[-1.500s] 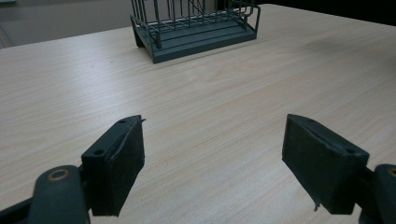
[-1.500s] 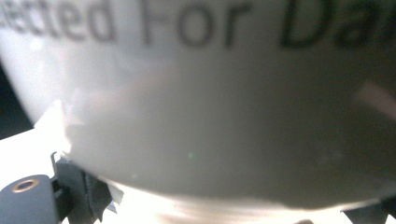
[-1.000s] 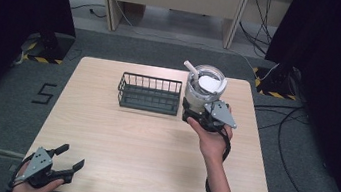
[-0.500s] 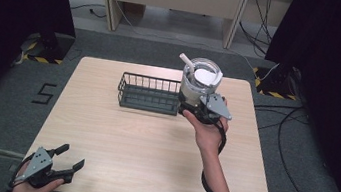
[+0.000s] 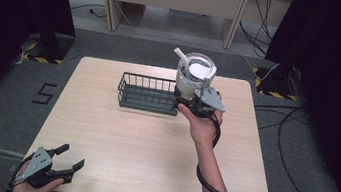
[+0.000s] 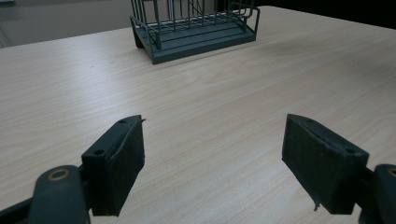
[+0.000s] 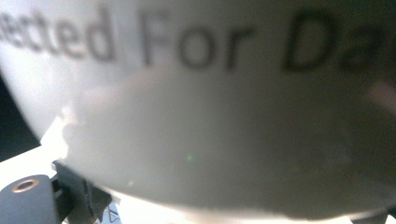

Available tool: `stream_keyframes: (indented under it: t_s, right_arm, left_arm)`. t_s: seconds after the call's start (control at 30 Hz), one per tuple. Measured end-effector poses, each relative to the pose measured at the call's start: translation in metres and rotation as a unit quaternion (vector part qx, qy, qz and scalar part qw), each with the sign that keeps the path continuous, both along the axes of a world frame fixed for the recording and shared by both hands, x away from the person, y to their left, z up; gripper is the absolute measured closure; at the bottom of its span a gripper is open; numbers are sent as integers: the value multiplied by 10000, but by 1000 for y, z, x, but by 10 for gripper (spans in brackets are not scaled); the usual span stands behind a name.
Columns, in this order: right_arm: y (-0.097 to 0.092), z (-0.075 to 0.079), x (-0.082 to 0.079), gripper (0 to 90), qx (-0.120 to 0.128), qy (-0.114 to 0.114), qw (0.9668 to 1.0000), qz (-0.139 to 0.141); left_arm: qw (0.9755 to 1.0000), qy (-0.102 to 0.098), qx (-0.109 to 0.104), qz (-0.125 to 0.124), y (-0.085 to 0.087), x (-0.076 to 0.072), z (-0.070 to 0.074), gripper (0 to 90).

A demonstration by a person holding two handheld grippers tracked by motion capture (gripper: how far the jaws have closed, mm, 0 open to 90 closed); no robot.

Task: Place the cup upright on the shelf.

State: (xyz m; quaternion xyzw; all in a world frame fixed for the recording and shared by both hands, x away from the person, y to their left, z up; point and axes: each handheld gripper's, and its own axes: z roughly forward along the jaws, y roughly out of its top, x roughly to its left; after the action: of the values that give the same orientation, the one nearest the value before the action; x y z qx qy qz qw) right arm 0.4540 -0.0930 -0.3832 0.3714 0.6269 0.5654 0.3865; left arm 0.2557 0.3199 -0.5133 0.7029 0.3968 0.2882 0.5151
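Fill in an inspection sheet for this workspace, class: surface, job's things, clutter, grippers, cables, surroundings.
Surface: pale wooden table, bare in front.
Job's things: clear cup with straw, held above the table; dark wire basket beside it.
Clutter: nothing seen.
Grippers: right gripper clamped on the cup's lower part; left gripper open at the near edge.
Cables: black cable trails along the right forearm.
Surroundings: grey floor, dark curtains, floor cables.

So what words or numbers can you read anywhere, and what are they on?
"ected For Da": blurred black print, cut off at both edges, on the white wall of the clear lidded cup in the right hand-held gripper.
"5": black mark on the grey floor left of the light wooden table.
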Motion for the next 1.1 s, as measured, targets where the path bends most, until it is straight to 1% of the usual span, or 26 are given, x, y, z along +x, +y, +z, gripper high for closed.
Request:
stream_keyframes:
  t_s: [0.7, 0.9, 1.1]
  right_arm:
    - [17, 11, 17, 100, 2, -34, 10000, 18]
    - [27, 15, 23, 100, -28, -58, 9999, 80]
    - [37, 16, 29, 100, 28, -30, 9999, 134]
  left_arm:
    - [10000, -4, -20, 6, 0, 0, 0, 207]
    - [10000, 4, -18, 9, 0, 0, 0, 207]
    - [10000, 5, -18, 5, 0, 0, 0, 207]
